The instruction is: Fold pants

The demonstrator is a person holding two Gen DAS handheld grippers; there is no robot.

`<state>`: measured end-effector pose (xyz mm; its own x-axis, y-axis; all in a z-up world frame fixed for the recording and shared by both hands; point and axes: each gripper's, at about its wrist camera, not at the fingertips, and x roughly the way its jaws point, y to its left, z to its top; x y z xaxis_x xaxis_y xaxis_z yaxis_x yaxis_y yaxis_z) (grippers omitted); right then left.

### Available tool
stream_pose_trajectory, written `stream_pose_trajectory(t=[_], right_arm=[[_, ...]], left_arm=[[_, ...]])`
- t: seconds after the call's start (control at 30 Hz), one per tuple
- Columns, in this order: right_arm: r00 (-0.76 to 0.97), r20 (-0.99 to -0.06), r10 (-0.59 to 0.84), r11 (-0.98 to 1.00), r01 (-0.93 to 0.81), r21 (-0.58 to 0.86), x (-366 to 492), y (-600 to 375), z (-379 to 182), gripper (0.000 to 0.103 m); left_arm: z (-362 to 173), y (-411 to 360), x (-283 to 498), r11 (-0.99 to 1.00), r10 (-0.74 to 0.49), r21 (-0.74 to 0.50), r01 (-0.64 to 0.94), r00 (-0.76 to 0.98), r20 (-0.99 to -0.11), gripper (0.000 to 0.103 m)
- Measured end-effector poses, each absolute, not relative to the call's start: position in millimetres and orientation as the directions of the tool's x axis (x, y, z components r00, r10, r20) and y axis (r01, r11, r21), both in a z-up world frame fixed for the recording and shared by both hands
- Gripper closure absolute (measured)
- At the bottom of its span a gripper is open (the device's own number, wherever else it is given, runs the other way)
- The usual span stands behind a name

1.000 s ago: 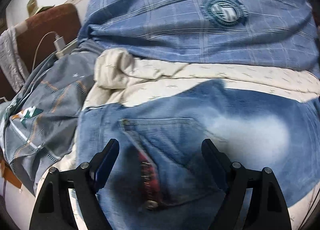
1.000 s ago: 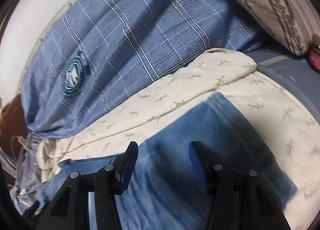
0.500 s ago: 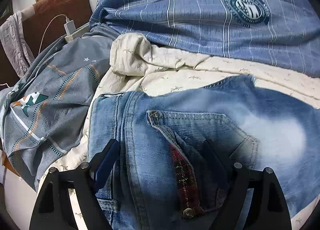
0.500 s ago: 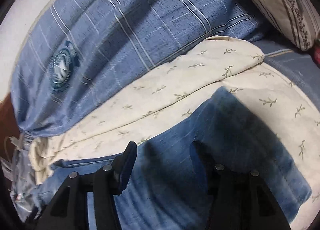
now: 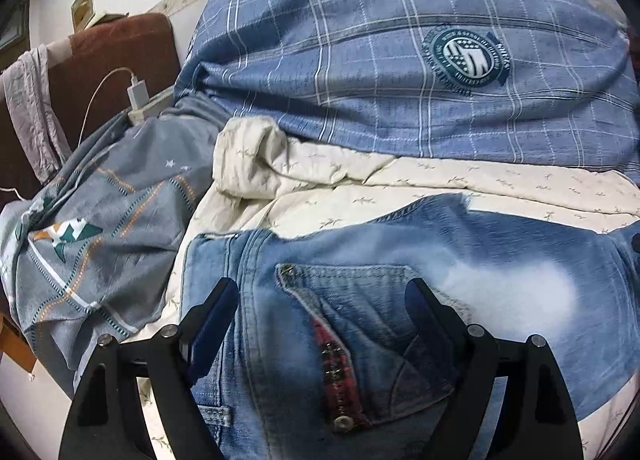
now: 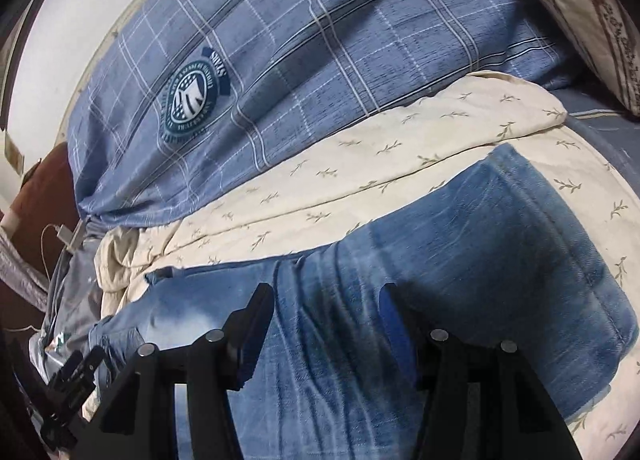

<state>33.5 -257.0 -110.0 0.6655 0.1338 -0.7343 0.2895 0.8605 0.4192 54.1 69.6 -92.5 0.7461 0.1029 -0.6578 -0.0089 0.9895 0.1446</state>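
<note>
Both views have pulled back a little, baring more jeans lying on the cream sheet. Left claw and right claw hover spread, empty; each should pinch an edge squarely.

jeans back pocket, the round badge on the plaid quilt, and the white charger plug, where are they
jeans back pocket (image 5: 360, 300), left wrist view, on the denim below its top seam
round badge (image 5: 466, 60), left wrist view, on its striped centre
white charger plug (image 5: 137, 97), left wrist view, on the plug's body
</note>
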Motion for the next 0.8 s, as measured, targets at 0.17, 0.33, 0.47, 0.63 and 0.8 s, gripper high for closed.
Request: stream_pose_trajectory(t=[0.17,0.33,0.47,0.63,0.8], right_arm=[[0.649,-0.747,0.142,0.865,0.286,0.413,35,-256,-114,0.044],[0.625,-0.767,0.145,0.868,0.292,0.402,36,-257,-118,0.044],[0.601,-0.786,0.146,0.867,0.304,0.394,39,-258,-125,0.044],[0.579,-0.803,0.137,0.877,0.306,0.371,43,-256,-130,0.044],[0.574,-0.808,0.133,0.883,0.302,0.359,44,-255,-130,0.044]], left_arm=[[-87,63,51,0.99,0.079,0.138,0.014,0.763,-0.641,0.016],[-83,57,47,0.991,0.061,0.134,0.03,0.775,-0.629,0.016],[-80,55,45,0.991,0.052,0.13,0.038,0.782,-0.621,0.016],[-78,56,43,0.991,0.049,0.126,0.037,0.786,-0.617,0.016],[-75,62,41,0.993,0.051,0.115,0.024,0.789,-0.612,0.016]])
